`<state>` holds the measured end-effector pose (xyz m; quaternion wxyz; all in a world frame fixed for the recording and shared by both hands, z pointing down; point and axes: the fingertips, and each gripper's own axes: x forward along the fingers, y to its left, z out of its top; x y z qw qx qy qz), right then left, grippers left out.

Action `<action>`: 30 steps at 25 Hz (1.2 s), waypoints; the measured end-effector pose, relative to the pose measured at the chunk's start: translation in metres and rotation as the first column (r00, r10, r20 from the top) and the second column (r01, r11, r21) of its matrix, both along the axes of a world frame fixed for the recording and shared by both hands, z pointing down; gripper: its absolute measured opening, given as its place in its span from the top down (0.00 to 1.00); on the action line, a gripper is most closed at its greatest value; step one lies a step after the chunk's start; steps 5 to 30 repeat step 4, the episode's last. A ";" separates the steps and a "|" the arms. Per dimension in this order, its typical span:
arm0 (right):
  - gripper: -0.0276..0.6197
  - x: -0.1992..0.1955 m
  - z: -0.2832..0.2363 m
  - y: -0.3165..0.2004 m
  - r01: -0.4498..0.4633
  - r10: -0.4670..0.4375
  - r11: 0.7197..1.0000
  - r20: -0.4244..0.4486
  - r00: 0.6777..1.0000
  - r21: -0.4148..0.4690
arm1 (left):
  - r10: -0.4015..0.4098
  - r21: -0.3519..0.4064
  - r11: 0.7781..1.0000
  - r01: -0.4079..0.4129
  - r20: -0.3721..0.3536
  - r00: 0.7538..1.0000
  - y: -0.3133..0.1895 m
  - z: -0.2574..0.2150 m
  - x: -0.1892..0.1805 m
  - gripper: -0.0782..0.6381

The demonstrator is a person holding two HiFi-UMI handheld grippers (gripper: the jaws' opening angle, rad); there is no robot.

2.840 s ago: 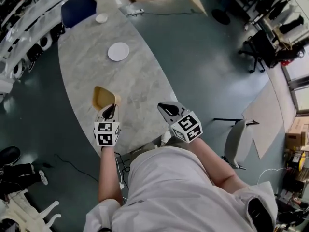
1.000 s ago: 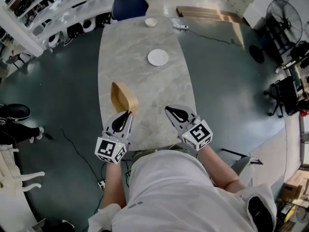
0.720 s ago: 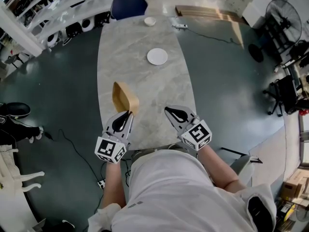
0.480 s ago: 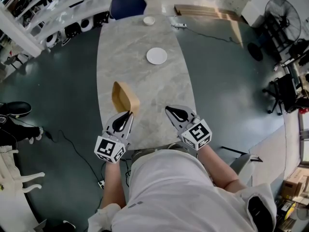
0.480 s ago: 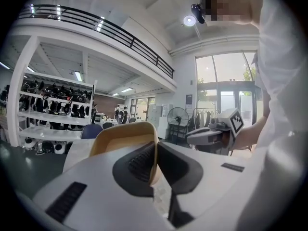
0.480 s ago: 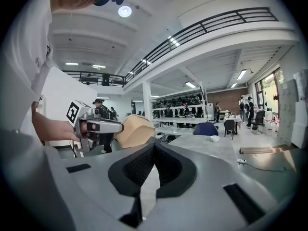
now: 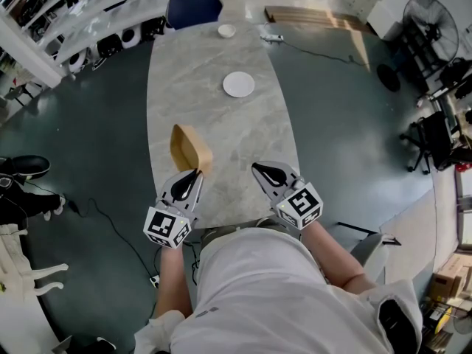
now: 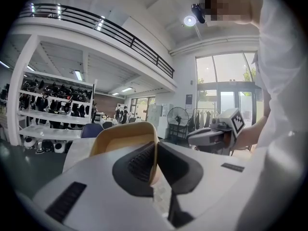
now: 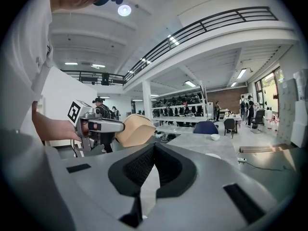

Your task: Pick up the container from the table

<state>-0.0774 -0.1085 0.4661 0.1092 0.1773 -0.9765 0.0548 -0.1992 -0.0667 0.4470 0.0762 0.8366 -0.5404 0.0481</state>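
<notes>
Daylight from the tall windows (image 8: 226, 76) and a ceiling lamp (image 8: 189, 20) lit the hall brightly. Both gripper views bulged into black corners; my left tongs (image 8: 155, 150) sat slightly soft up close.

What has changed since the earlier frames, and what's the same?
The container looks tipped further onto its side than in the oldest picture, and the head camera has swung round. Over the last second nothing visibly moved. The left tool stays shut on the container's wall, the right tool shut and empty; plate and bowl unmoved on the table.
</notes>
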 end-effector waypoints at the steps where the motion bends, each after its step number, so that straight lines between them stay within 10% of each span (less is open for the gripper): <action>1: 0.94 0.000 0.000 0.000 0.001 -0.001 1.000 -0.001 1.000 0.000 | -0.001 -0.002 1.000 0.001 0.003 1.000 -0.001 0.000 0.000 0.88; 30: 0.94 -0.001 -0.001 0.000 0.005 -0.005 1.000 -0.005 1.000 -0.001 | -0.005 -0.008 1.000 0.005 0.010 1.000 -0.003 -0.002 -0.002 0.88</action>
